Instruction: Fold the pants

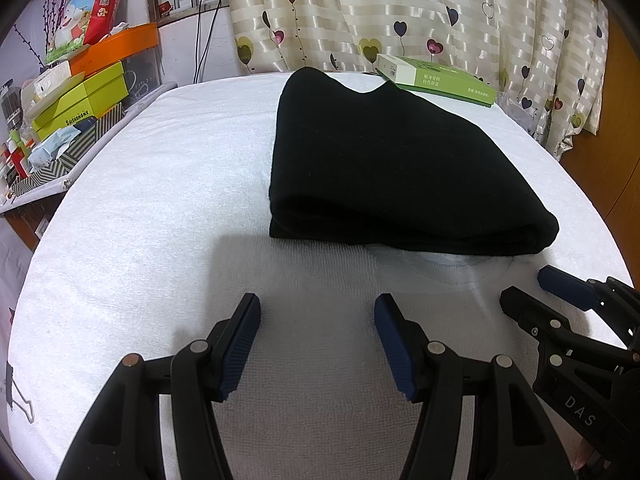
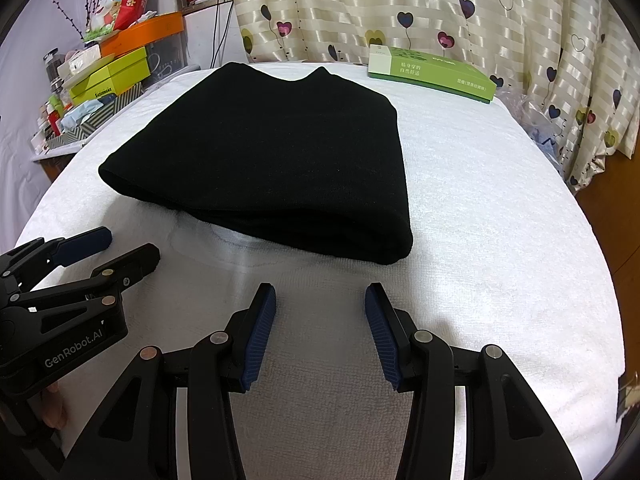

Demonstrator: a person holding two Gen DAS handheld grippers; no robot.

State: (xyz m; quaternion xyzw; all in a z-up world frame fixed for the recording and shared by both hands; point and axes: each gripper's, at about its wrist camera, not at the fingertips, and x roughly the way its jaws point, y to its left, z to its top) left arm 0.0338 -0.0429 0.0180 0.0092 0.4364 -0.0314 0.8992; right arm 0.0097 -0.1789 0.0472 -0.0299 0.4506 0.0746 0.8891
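The black pants lie folded into a thick stack on the white towel-covered table; they also show in the right wrist view. My left gripper is open and empty, held just in front of the stack's near edge. My right gripper is open and empty, also just short of the stack. The right gripper shows at the lower right of the left wrist view, and the left gripper shows at the left of the right wrist view. Neither touches the pants.
A green and white box lies at the table's far edge, behind the pants, also in the right wrist view. Stacked boxes and clutter stand on a shelf to the left. A heart-patterned curtain hangs behind.
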